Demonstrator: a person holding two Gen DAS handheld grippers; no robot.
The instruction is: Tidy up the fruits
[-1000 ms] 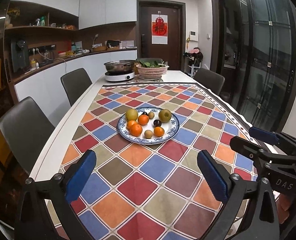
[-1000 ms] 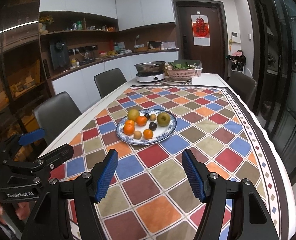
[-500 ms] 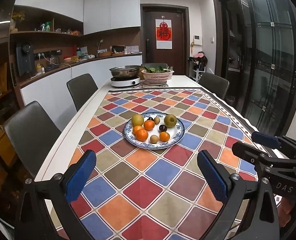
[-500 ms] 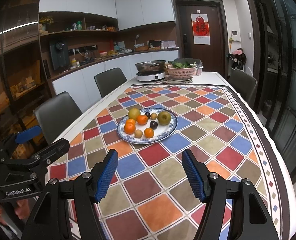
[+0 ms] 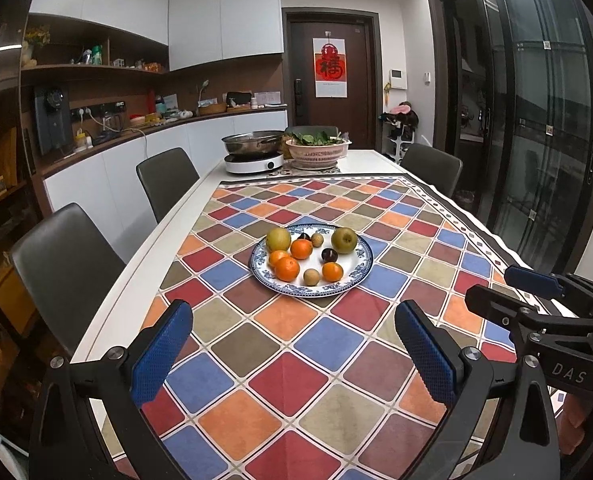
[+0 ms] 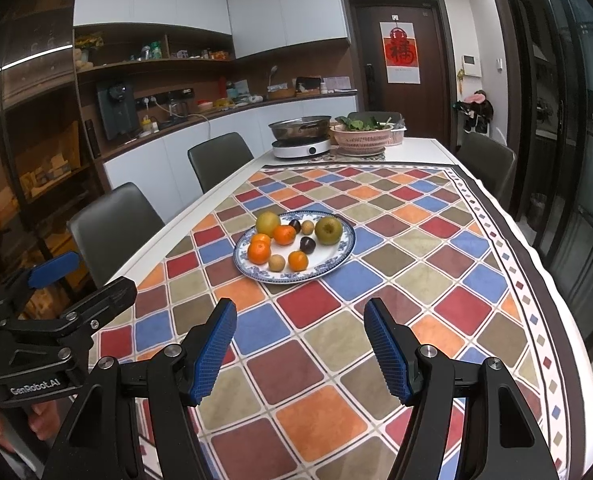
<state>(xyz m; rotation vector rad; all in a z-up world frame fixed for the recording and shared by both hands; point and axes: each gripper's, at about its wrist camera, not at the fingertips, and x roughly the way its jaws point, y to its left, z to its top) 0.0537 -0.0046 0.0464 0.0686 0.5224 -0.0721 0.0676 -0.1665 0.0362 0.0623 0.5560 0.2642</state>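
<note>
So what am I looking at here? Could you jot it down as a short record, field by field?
Setting: dining table with a checked cloth
Plate: blue-and-white plate, mid-table
Fruit on plate: four oranges, e.g.; two yellow-green round fruits; two dark plums; two small tan fruits
Far end: pan on a hotplate, pink basket of greens
Left gripper: open, empty, short of the plate
Right gripper: open, empty, short of the plate
Progress: no fruit picked up yet

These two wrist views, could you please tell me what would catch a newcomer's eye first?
The blue-and-white patterned plate of oranges and green pears sits mid-table on the bright multicoloured checked tablecloth. Nearer the camera, the left gripper and right gripper both stand open and empty.
</note>
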